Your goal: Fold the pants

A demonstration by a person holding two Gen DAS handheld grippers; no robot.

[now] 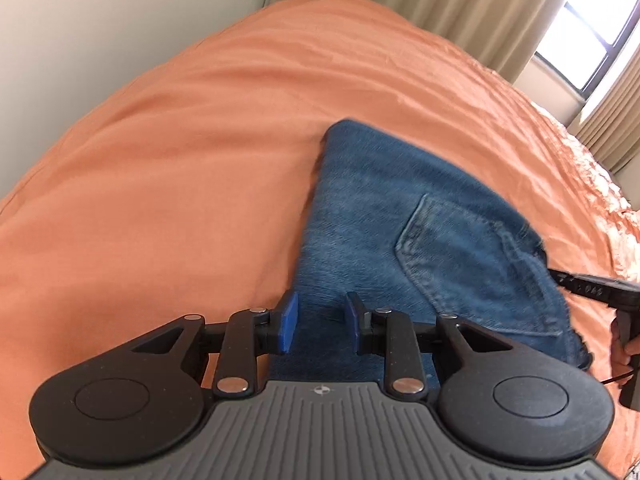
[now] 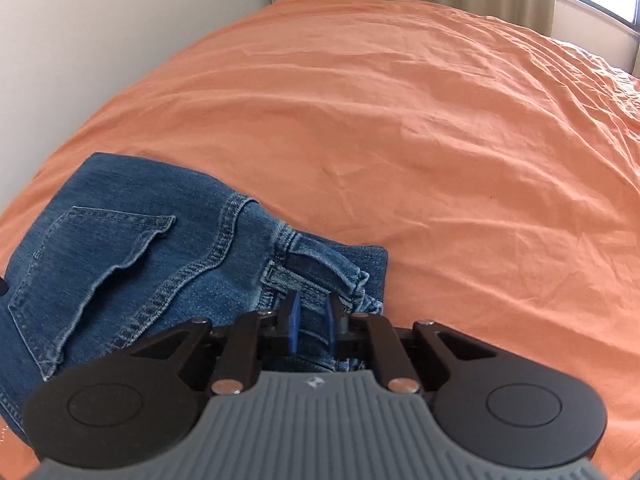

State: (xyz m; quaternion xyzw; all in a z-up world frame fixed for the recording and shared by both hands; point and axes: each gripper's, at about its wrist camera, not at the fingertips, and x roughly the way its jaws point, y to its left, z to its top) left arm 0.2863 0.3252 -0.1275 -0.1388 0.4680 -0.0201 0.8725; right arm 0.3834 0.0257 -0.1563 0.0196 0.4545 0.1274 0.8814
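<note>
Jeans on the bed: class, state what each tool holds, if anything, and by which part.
The right tool pinches the jeans at the waistband by a belt loop. The left tool is open above the denim, holding nothing.

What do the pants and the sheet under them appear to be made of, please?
The pants look like blue denim: faded, matte weave, with thick contrast double stitching around the pocket and seams. The bedsheet looks like thin woven cloth, perhaps cotton, orange and matte, with fine creases; its exact fibre cannot be told.
</note>
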